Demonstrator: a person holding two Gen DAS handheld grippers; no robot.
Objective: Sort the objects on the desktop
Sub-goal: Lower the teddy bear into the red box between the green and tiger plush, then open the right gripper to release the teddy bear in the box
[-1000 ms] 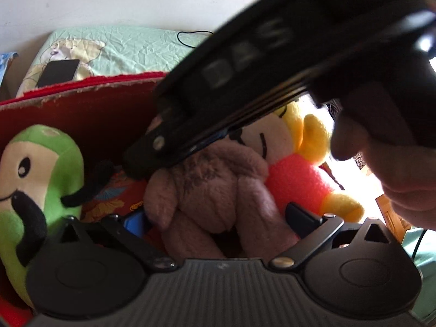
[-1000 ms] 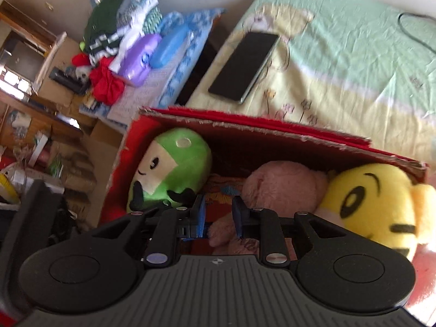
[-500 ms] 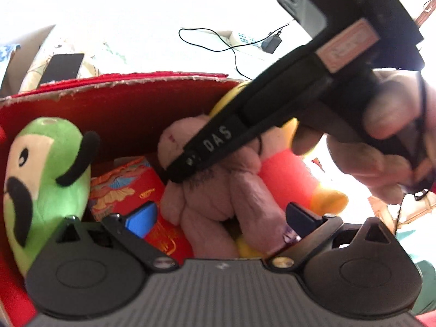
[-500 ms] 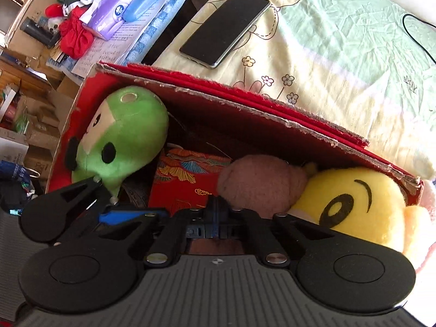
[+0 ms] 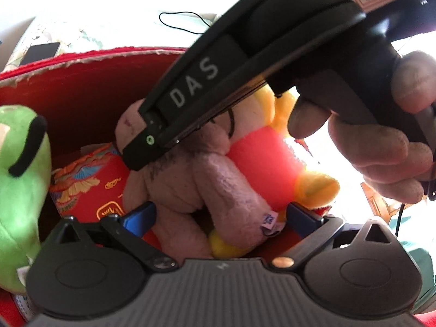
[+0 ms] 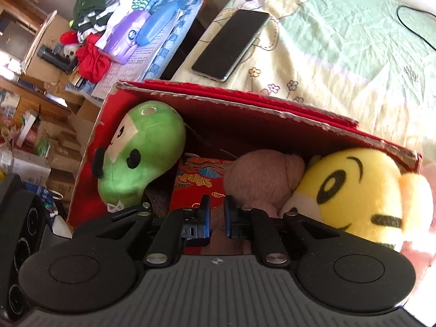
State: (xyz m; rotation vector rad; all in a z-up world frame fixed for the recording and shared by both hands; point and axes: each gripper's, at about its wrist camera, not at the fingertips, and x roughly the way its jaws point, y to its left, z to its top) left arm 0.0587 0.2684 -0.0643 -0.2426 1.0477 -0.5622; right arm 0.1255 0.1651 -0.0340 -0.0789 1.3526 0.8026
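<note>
A red cardboard box [image 6: 245, 106] holds a green plush [image 6: 144, 147], a pink plush [image 6: 261, 174], a yellow tiger plush [image 6: 354, 190] and a red patterned packet [image 6: 199, 185]. My right gripper [image 6: 217, 212] hovers over the packet and the pink plush, open by a narrow gap; red packet shows between the tips. My left gripper [image 5: 220, 215] is wide open, and the pink plush [image 5: 190, 185] lies between its blue pads without touching them. The right gripper's black housing [image 5: 245, 54] crosses the left wrist view, with a hand [image 5: 381, 150] on it.
A black phone [image 6: 231, 43] lies on the pale green sheet [image 6: 340, 41] behind the box. A cable [image 6: 414, 27] runs at the far right. Clothes, a blue case and papers [image 6: 141, 32] pile up at the back left, with cardboard boxes below.
The right gripper's fingers were together half a second ago and now stand slightly apart. In the left wrist view the right gripper looms larger and lower. The left gripper stays open.
</note>
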